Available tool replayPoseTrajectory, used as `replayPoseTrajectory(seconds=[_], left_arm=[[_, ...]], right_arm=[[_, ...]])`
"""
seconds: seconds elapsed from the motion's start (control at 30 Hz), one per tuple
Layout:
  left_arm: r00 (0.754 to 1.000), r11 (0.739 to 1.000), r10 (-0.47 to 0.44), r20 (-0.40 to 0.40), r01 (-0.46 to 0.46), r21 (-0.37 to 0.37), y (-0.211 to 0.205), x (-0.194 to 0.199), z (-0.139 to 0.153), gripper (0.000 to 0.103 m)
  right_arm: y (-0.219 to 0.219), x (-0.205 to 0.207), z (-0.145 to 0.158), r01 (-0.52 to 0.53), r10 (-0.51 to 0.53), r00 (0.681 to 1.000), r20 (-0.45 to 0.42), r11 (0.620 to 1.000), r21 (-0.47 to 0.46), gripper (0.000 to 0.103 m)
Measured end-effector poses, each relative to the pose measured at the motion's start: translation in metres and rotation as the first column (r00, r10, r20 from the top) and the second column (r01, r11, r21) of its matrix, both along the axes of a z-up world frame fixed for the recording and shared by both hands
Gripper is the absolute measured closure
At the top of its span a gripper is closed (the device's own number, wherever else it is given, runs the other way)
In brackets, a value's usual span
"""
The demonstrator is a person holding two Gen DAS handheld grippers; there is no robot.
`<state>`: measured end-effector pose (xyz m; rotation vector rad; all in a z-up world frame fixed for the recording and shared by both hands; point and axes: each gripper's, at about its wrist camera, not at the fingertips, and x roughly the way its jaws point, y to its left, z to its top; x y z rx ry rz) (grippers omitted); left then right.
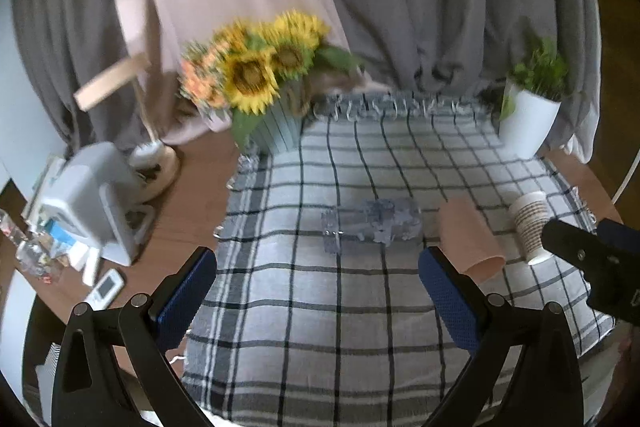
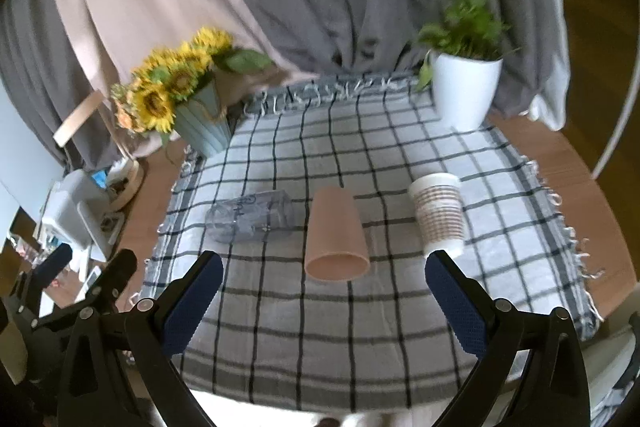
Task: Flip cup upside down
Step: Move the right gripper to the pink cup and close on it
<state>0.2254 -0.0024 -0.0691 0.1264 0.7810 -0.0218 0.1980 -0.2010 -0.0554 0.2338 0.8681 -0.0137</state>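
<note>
On the checked cloth [image 2: 400, 327], pink cup [image 2: 336, 235] lies sideways, mouth toward camera.

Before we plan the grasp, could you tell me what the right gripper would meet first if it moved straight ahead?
Probably the pink cup, lying on its side with its mouth toward the open right gripper; depth is uncertain.

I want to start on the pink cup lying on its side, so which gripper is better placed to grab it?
Right. The pink cup lies centred ahead of the open right gripper, mouth toward it. In the left wrist view it sits off beyond the open left gripper's right finger.
</note>
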Motion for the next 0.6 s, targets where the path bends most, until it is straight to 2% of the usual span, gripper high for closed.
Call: replayPoseTrajectory(seconds=[0.27,0.33,0.6], left_arm=[[0.992,0.999,-0.013,-0.128,0.019,0.046,-0.006,0.055,-0.047,0.0],[0.987,0.999,-0.012,-0.158,0.019,0.044,-0.006,0.065,-0.059,0.0],[0.97,0.999,-0.01,-0.241,0.022,0.046,-0.006,0.084,-0.086,0.0]], right_arm=[[0.0,0.083,-0.051,-0.039,0.04,0.986,-0.164,0.999,0.007,0.002],[-0.002,0.1,-0.067,-0.036,0.038,0.976,-0.213,0.999,0.01,0.005],[-0.001,0.139,-0.115,-0.052,0.058,0.94,-0.336,0.998,0.027,0.014]])
